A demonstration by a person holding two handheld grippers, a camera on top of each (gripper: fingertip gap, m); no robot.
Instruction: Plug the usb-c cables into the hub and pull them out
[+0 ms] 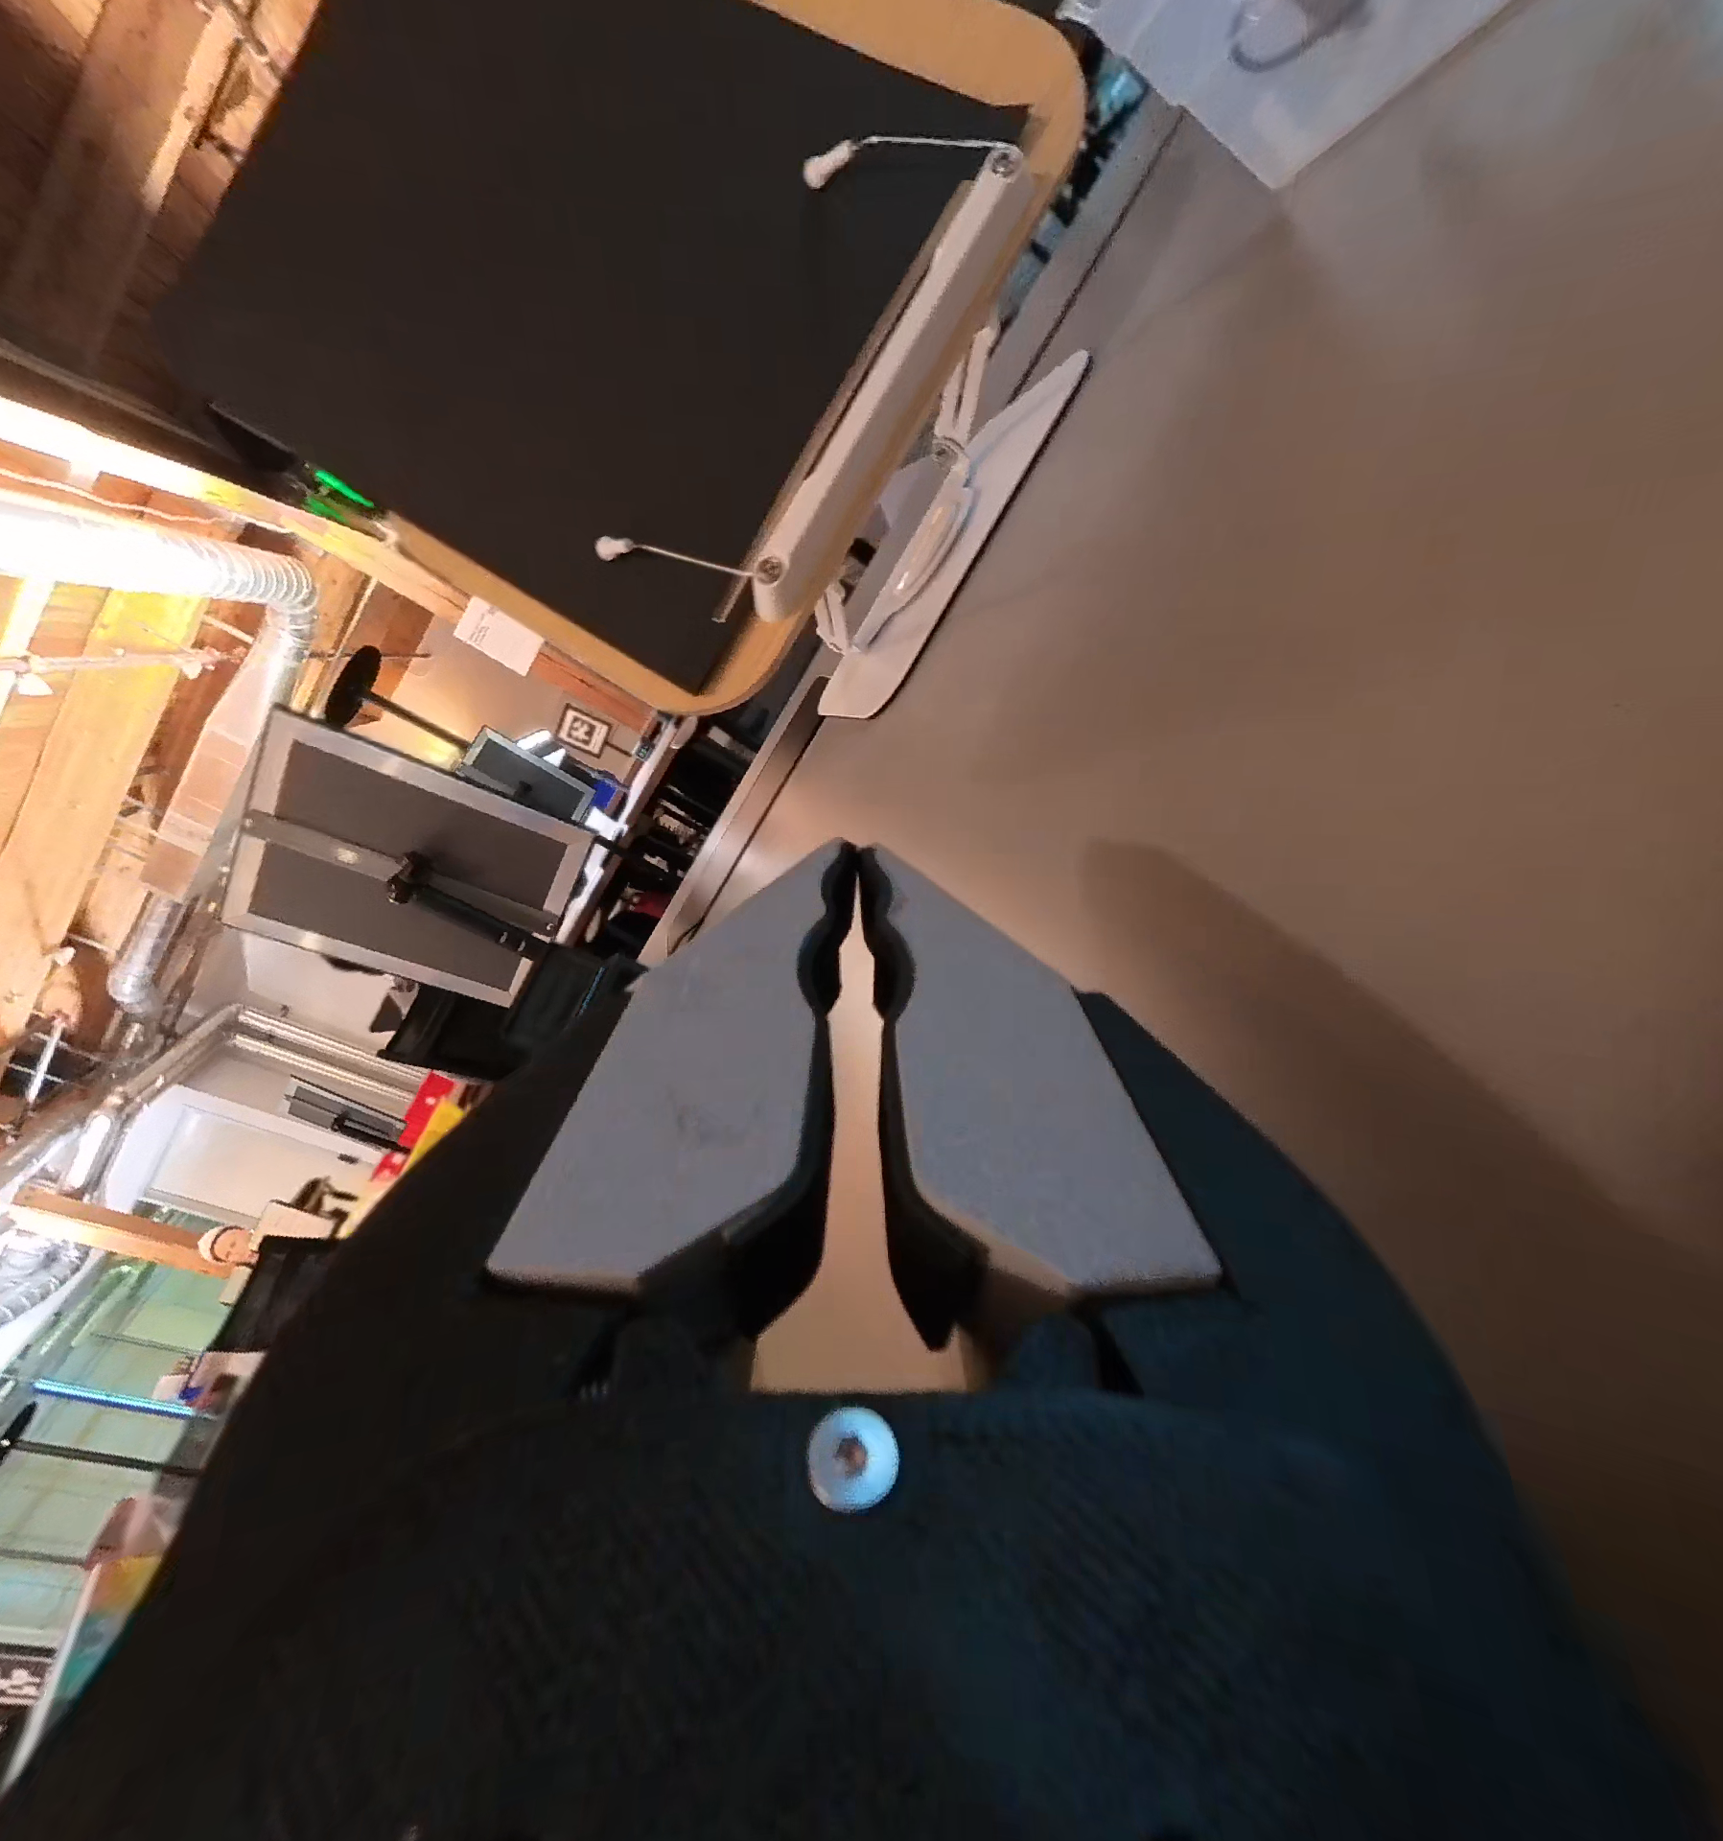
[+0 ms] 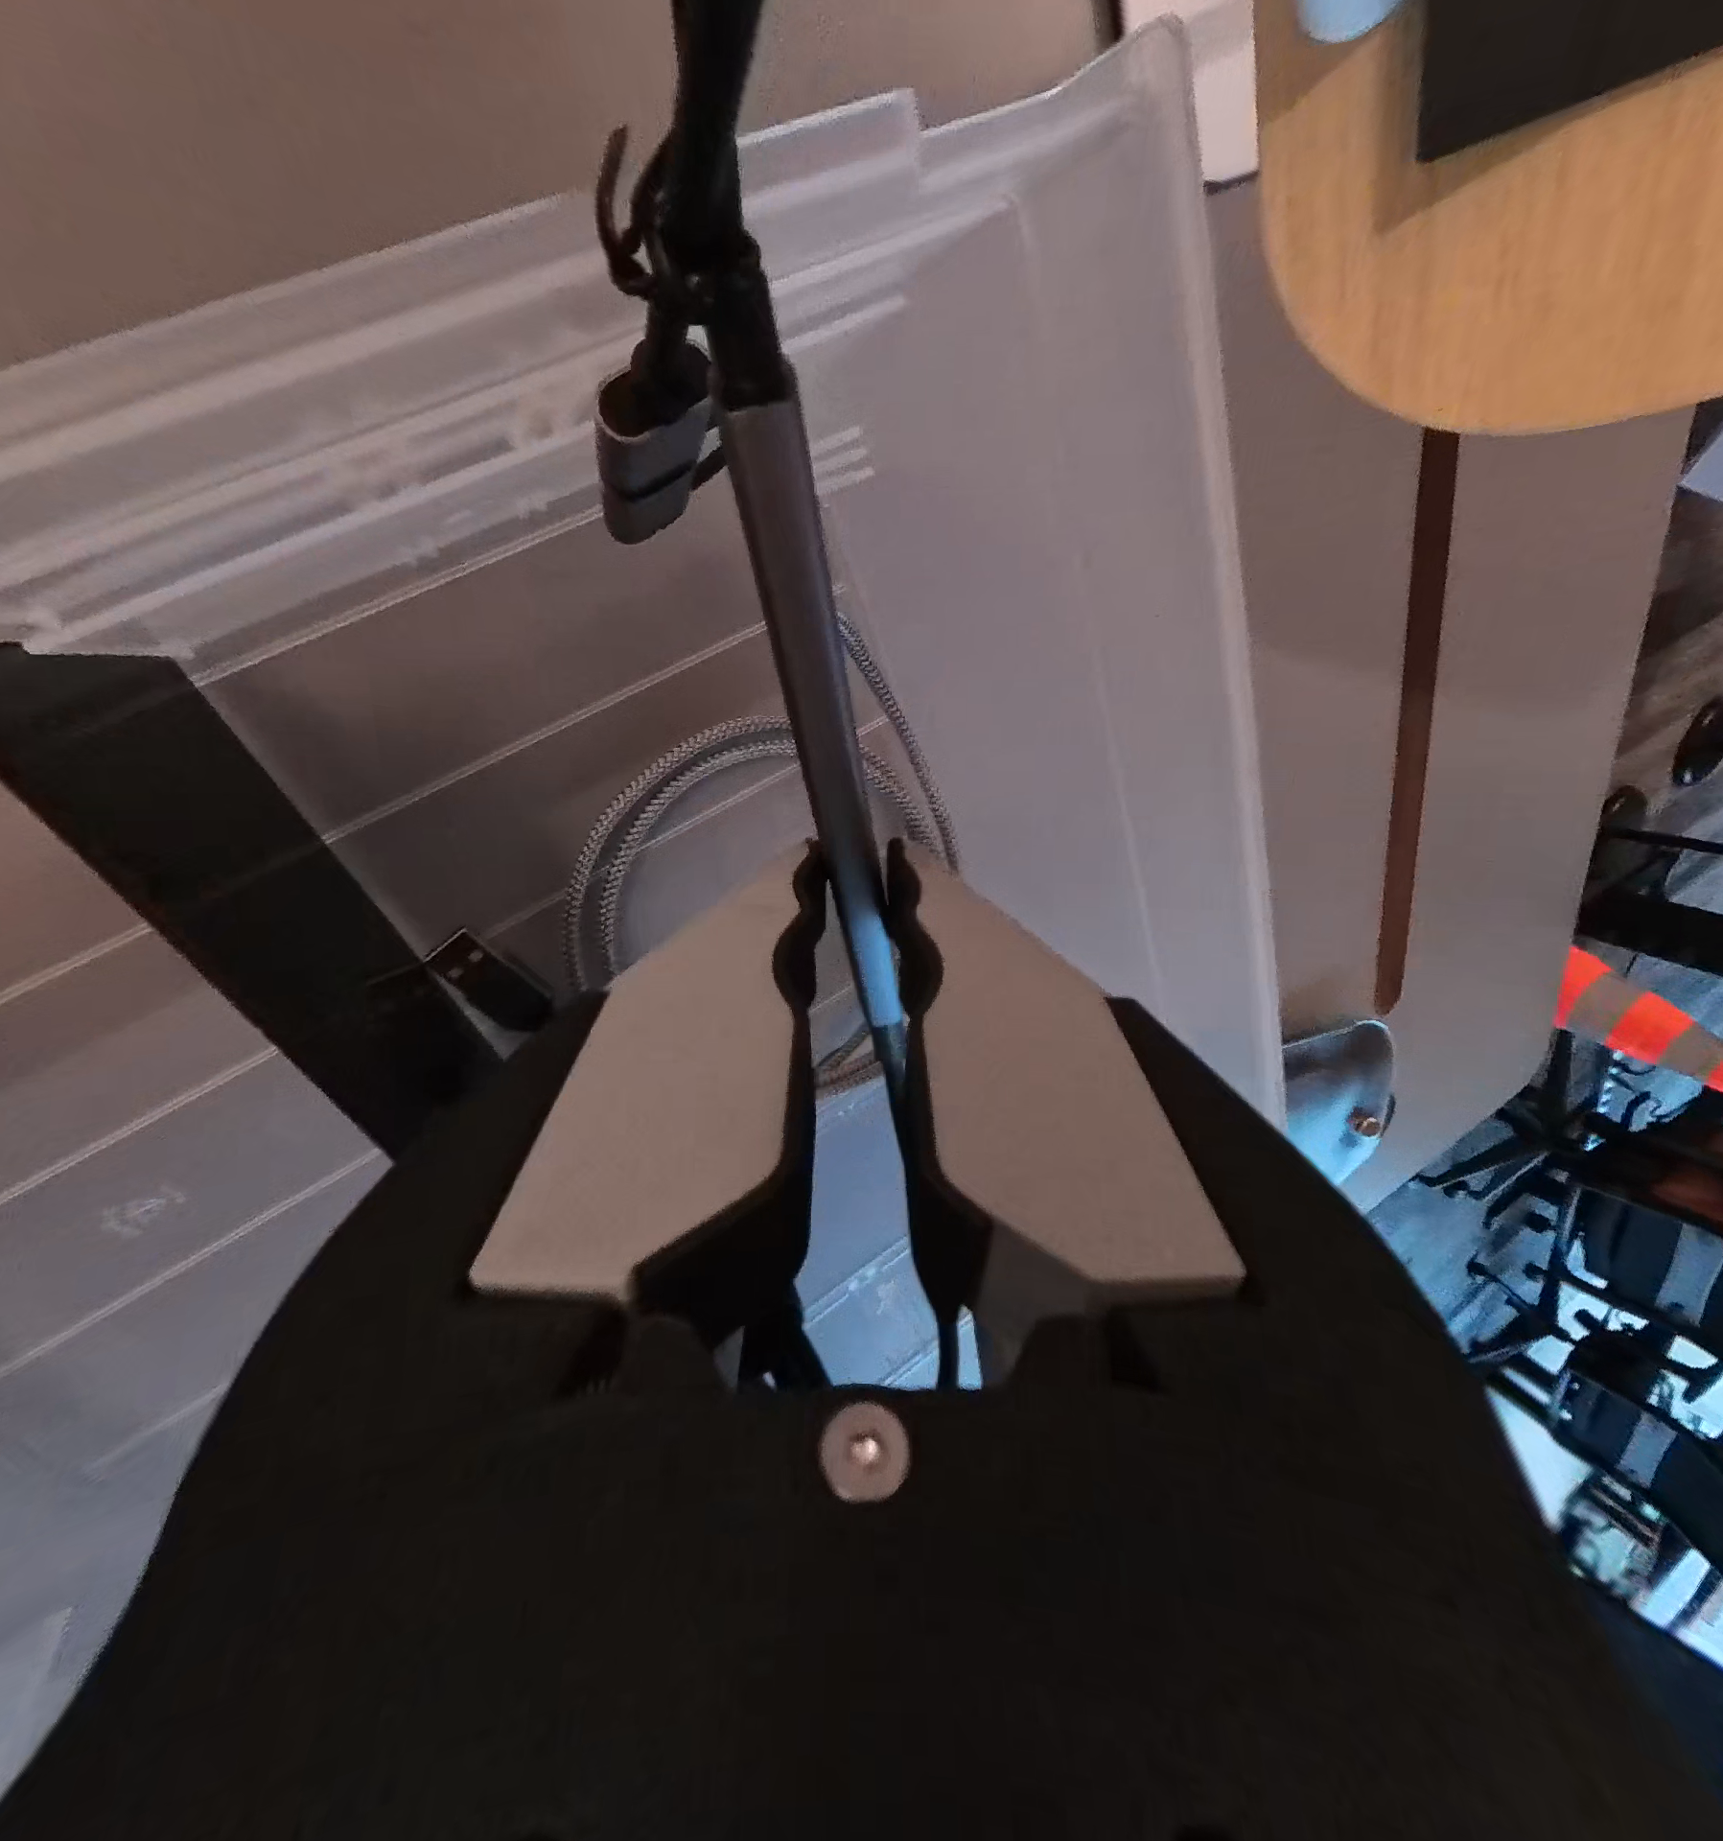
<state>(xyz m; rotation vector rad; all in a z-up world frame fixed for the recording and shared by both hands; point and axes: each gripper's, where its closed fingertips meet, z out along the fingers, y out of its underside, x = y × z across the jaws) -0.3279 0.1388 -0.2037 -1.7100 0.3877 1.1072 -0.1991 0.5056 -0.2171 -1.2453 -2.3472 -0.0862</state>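
Note:
In the right wrist view my right gripper [image 2: 852, 869] is shut on a slim grey hub [image 2: 797, 618], seen edge-on and reaching up and away from the fingertips. Black cables [image 2: 713, 179] join the hub's far end. A grey-shelled cable plug [image 2: 650, 453] hangs loose just left of that end, touching no port that I can see. A thin dark lead runs from the hub's near end back between the fingers. In the left wrist view my left gripper [image 1: 857, 859] is shut and empty, held over a brown-grey table [image 1: 1385, 697]. The hub does not show there.
A clear plastic bin [image 2: 1056, 498] lies behind the hub, with a coiled grey braided cable [image 2: 628, 807] and a black USB plug [image 2: 469, 971] in it. A wood-rimmed black board [image 1: 558, 299] on a white stand [image 1: 947, 498] is ahead of the left gripper. Chair bases [image 2: 1634, 1245] lie lower right. The tips of one gripper are about 40 centimetres away from the tips of the other.

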